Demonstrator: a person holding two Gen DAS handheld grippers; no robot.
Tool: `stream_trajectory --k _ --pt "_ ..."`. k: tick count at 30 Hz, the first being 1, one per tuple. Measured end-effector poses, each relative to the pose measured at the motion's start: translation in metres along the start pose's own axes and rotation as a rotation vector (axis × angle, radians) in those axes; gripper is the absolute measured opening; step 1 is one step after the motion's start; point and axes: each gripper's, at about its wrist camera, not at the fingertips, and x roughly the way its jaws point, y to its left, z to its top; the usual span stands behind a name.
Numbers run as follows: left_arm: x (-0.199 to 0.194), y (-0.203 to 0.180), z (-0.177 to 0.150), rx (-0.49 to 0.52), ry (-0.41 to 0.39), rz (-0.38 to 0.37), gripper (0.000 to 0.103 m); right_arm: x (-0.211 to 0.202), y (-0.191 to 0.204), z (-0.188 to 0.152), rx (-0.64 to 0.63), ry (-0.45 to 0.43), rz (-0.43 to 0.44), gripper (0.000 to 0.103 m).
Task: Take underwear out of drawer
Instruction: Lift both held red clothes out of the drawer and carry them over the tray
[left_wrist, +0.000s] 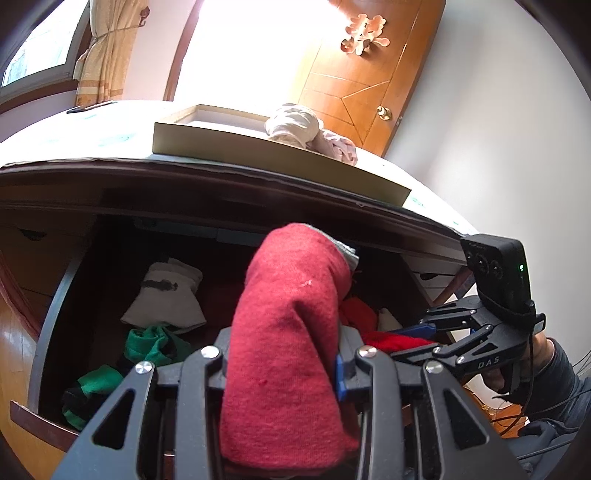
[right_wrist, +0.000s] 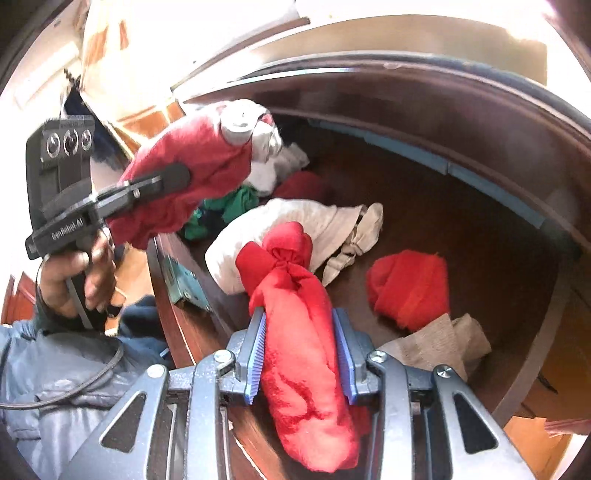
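Observation:
My left gripper (left_wrist: 284, 354) is shut on a dark red piece of underwear (left_wrist: 291, 325) with a grey band at its tip, held up above the open drawer (left_wrist: 55, 295). It also shows in the right wrist view (right_wrist: 192, 173) at upper left. My right gripper (right_wrist: 299, 354) is shut on a bright red rolled piece of underwear (right_wrist: 295, 314), lifted over the drawer's front edge. In the left wrist view the right gripper (left_wrist: 421, 332) sits low at the right, over red cloth.
The drawer holds a white piece (left_wrist: 166, 295), green and black pieces (left_wrist: 155, 343), a cream piece (right_wrist: 295, 221), a red bundle (right_wrist: 410, 288) and beige cloth (right_wrist: 439, 343). On the desk top stand a flat box (left_wrist: 258, 155) and bundled pale clothes (left_wrist: 295, 125). A wooden door (left_wrist: 369, 74) is behind.

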Motion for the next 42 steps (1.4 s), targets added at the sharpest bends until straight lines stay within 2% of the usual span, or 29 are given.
stream_trajectory --k 7,19,24,26,34,42 --pt "-0.004 0.0 -0.003 -0.001 -0.019 0.01 0.034 -0.011 0.007 -0.007 0.041 -0.102 -0.028 0.037" --pt "-0.006 0.001 -0.004 -0.014 -0.031 0.016 0.034 -0.021 0.017 -0.012 0.113 -0.17 0.056 0.037" --pt "-0.006 0.001 -0.006 -0.012 -0.027 0.01 0.034 -0.007 0.023 -0.012 0.098 -0.129 0.086 0.037" --pt "-0.006 0.0 -0.007 -0.011 -0.024 0.008 0.034 -0.002 0.028 -0.009 0.07 -0.088 0.093 0.037" --pt "-0.004 0.0 -0.006 -0.015 -0.025 0.008 0.034 0.014 0.035 -0.005 0.005 0.02 0.066 0.038" --pt "-0.011 0.002 -0.008 -0.024 -0.056 0.011 0.034 0.004 0.027 -0.012 0.059 -0.073 0.072 0.036"
